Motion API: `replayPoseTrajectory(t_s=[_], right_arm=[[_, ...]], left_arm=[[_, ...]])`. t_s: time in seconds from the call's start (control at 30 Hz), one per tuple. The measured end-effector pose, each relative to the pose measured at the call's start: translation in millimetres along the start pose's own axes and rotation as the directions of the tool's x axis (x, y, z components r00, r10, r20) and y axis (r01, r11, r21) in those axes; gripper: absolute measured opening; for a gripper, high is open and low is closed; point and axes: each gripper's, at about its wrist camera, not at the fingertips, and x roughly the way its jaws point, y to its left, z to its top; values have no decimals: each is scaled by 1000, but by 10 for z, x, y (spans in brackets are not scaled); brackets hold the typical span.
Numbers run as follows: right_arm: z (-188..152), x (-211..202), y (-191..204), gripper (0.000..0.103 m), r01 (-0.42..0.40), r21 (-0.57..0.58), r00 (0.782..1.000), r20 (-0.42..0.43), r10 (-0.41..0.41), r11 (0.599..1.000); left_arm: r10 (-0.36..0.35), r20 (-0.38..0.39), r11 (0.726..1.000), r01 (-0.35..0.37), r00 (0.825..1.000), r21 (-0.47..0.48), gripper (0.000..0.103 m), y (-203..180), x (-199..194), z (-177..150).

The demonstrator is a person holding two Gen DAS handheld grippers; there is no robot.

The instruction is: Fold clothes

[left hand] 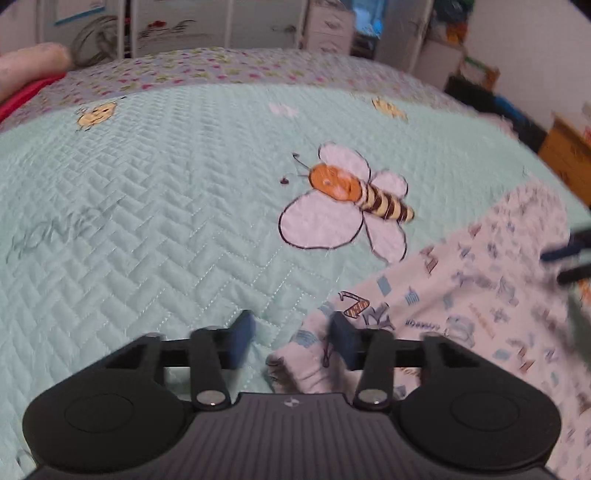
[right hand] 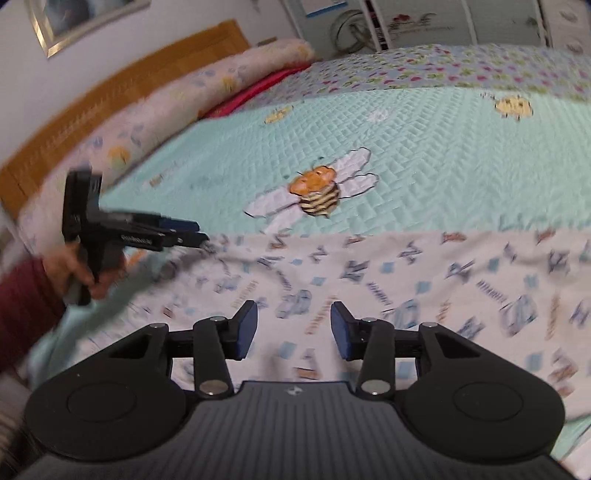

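The white cotton garment printed with blue letters (right hand: pixel 369 280) lay flat on the mint quilted bed (right hand: pixel 424 147). Left tongs (left hand: pixel 293 341) and right tongs (right hand: pixel 293 330) stood open, empty. Advisable: pinch the 9 o'clock edge squarely before folding.

quilted bed (left hand: pixel 147 206), wooden headboard (right hand: pixel 110 99), white cabinets (left hand: pixel 325 26).

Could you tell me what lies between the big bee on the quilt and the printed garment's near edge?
Only bare quilt: in the right wrist view the bee sits just beyond the garment, nothing between.
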Motion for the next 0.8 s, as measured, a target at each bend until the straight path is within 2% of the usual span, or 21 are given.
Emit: replayPoseTrajectory(t_s=[0.1,0.27,0.4,0.5,0.63,0.7,0.73,0.77,0.8], right_arm=[[135,90,-28,45,90,-134,996,-1,-91,987],[478,415,-184,46,155,-303,985,-24,-170,940],[573,687,-286,47,124,-421,977,-107,-185,898],[598,850,-358,53,87,-494,965,-174,-196,865],[626,909,-448,55,17,-476,961,-236,-146,879],[654,913,-436,46,-10,-448,953,-274,-127,894],[662,907,-412,29,-27,-441,951,-288,-113,897],[660,902,-379,7,-42,-434,949,-299,-100,900],[641,898,-326,2,-44,-440,949,-299,-100,897]], left_arm=[[-31,-18,998,32,999,54,23,-63,-14,35],[-23,-27,996,26,999,89,24,-76,-39,20],[-25,-31,994,29,999,108,25,-63,-42,0],[-28,-33,990,32,999,134,25,-85,-34,12],[-10,-35,981,17,999,192,21,-153,-33,19],[1,-40,977,7,999,214,15,-202,-29,25],[13,-39,973,-4,999,232,14,-234,-31,27],[24,-37,970,-14,999,244,12,-262,-37,29],[35,-35,966,-24,999,257,11,-289,-43,31]])
